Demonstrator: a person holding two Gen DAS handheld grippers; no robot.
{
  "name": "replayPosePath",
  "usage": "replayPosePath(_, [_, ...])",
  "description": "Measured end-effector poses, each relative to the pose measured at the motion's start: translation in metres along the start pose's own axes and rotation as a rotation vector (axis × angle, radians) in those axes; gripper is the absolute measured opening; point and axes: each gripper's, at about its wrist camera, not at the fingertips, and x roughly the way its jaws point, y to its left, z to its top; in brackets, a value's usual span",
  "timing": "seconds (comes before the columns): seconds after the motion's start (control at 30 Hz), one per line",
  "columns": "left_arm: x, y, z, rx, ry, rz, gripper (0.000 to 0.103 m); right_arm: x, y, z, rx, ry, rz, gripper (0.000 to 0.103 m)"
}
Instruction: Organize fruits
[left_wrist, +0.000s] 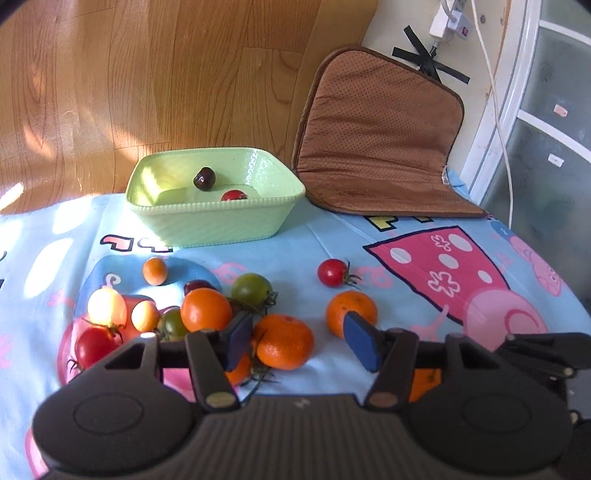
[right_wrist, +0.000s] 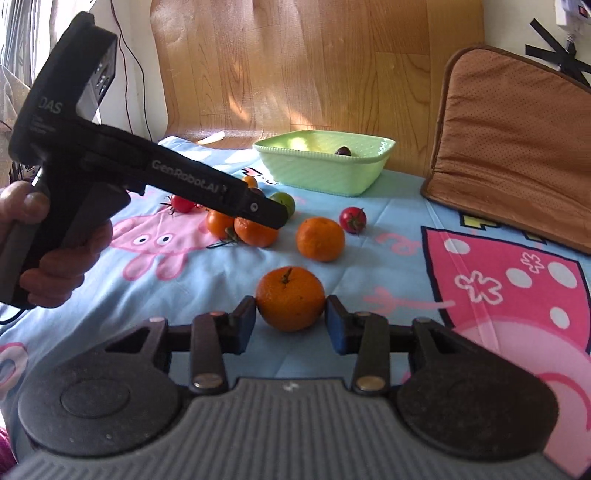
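Right gripper (right_wrist: 290, 325) is nearest: fingers set wide, a tangerine (right_wrist: 290, 298) sitting between them at 12 o'clock, both pads right at its sides. Contact looks like a touch or near-touch, can't confirm squeeze; fruit seems to rest on the cartoon bedsheet (right_wrist: 369, 236), not lifted.

Step in hand, my read: grasping this tangerine for transfer to the green basket (right_wrist: 325, 162) at 12 o'clock, far side of the sheet. Basket holds a dark cherry (left_wrist: 204, 178) and a red tomato (left_wrist: 234, 195), so sorting is only begun.

Next move calls for: clamp firmly but gently (round, may roll out), lift clear, carry over the second tangerine (right_wrist: 320, 239) and the small red tomato (right_wrist: 352, 220), drop past the rim.

Left gripper (left_wrist: 299, 339): fingers released, wide apart, holding nothing. It hovers over the fruit pile (left_wrist: 177, 314) at 10 o'clock, an orange tangerine (left_wrist: 284, 341) between the pads, no contact evident. Brown cushion (left_wrist: 376, 144) at 1 o'clock, out of the way.
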Motion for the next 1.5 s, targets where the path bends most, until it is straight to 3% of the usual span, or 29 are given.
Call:
replayPosePath(0.07, [0.004,-0.005,-0.003,0.015,0.014,0.001,0.054,-0.002,-0.003,-0.002,0.018,-0.004,0.001,0.044])
replayPosePath(0.17, [0.008,-0.008,-0.009,0.019,0.045,-0.001,0.039,-0.001,-0.002,-0.002,0.032,-0.012,-0.001,0.044])
replayPosePath(0.33, [-0.005,-0.005,-0.025,0.022,0.042,-0.011,0.038,-0.002,0.002,-0.004,0.039,-0.019,0.006,0.044])
replayPosePath(0.6, [-0.050,0.025,-0.028,-0.083,0.002,-0.056,0.038,-0.004,0.003,0.008,0.067,-0.043,0.033,0.043])
replayPosePath(0.83, [-0.084,0.057,-0.026,-0.110,-0.046,-0.006,0.038,0.005,0.009,0.019,0.092,-0.042,0.051,0.043])
replayPosePath(1.27, [-0.097,0.050,-0.084,-0.132,0.002,-0.054,0.038,0.004,0.065,-0.001,0.010,0.024,0.156,0.043])
replayPosePath(1.5, [-0.099,0.049,-0.093,-0.140,-0.009,-0.036,0.039,0.002,0.073,-0.010,0.032,0.038,0.145,0.045])
